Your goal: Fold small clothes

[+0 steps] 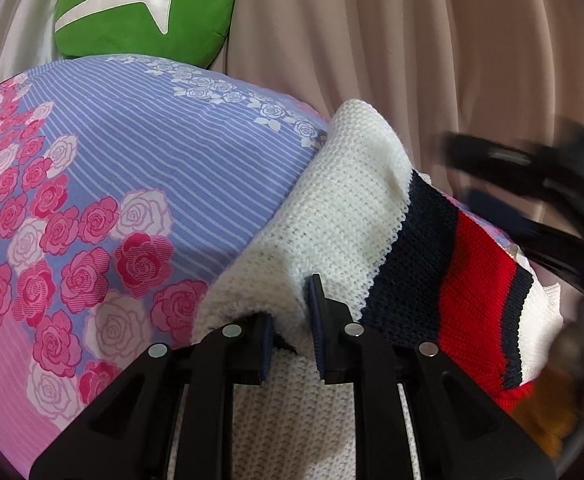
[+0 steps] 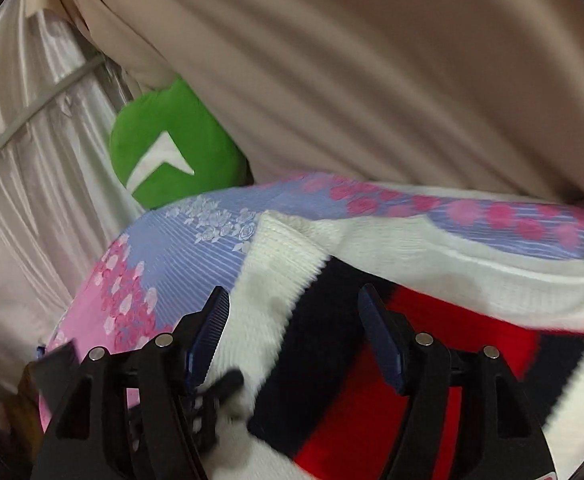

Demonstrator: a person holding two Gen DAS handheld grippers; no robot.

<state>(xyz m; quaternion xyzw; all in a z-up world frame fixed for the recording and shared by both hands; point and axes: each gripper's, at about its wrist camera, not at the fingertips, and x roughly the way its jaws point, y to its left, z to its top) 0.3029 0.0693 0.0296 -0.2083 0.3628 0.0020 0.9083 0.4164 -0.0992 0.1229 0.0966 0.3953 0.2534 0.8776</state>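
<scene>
A small knit sweater [image 1: 344, 216], white with navy and red stripes, lies on a bed sheet [image 1: 140, 168] printed with pink roses and blue stripes. My left gripper [image 1: 292, 316] is shut on a white fold of the sweater. In the right wrist view the sweater [image 2: 332, 320] fills the lower middle, and my right gripper [image 2: 292, 320] hangs open over its navy stripe, holding nothing. The right gripper also shows as a dark blur at the right edge of the left wrist view [image 1: 532, 184].
A green plush cushion [image 1: 144, 8] with a white arrow mark sits at the far side of the bed; it also shows in the right wrist view [image 2: 172, 148]. Beige curtains [image 2: 372, 80] hang behind. Shiny white fabric [image 2: 24, 160] hangs at the left.
</scene>
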